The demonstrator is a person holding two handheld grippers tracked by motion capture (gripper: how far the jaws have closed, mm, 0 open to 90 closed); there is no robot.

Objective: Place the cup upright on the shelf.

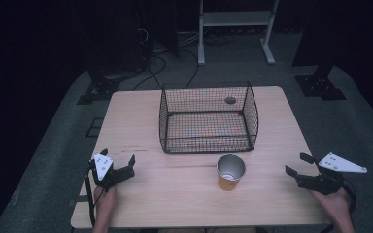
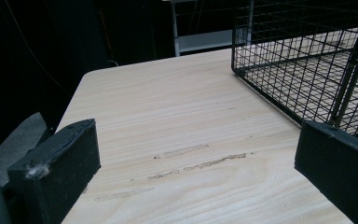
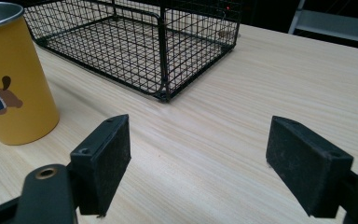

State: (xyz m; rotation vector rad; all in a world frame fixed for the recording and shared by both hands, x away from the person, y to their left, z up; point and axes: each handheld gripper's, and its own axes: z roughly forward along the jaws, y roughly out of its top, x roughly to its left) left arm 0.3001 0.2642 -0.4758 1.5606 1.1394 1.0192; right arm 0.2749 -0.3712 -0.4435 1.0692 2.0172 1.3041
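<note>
Cup [image 1: 230, 172] stood upright, mouth up, at frame centre on the pale wooden table [image 1: 175, 194] in a dark room. Left gripper [image 1: 119, 164] and right gripper [image 1: 297, 165] both gaped wide, empty.

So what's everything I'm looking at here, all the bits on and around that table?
cup: one, yellow with a silver metal inside and a small dog picture, upright on the table just in front of the basket
wire basket: one, black, empty, at the middle of the table toward the far edge
table: one, light wood, with a few scuff marks near the left tongs
shelf frame: one, white, on the floor beyond the table
cables: several, black, on the grey floor behind the table
left tongs: one, black with a grey plate, open, at the table's near left
right tongs: one, black with a grey plate, open, at the table's near right
hands: two, holding the tongs
</note>
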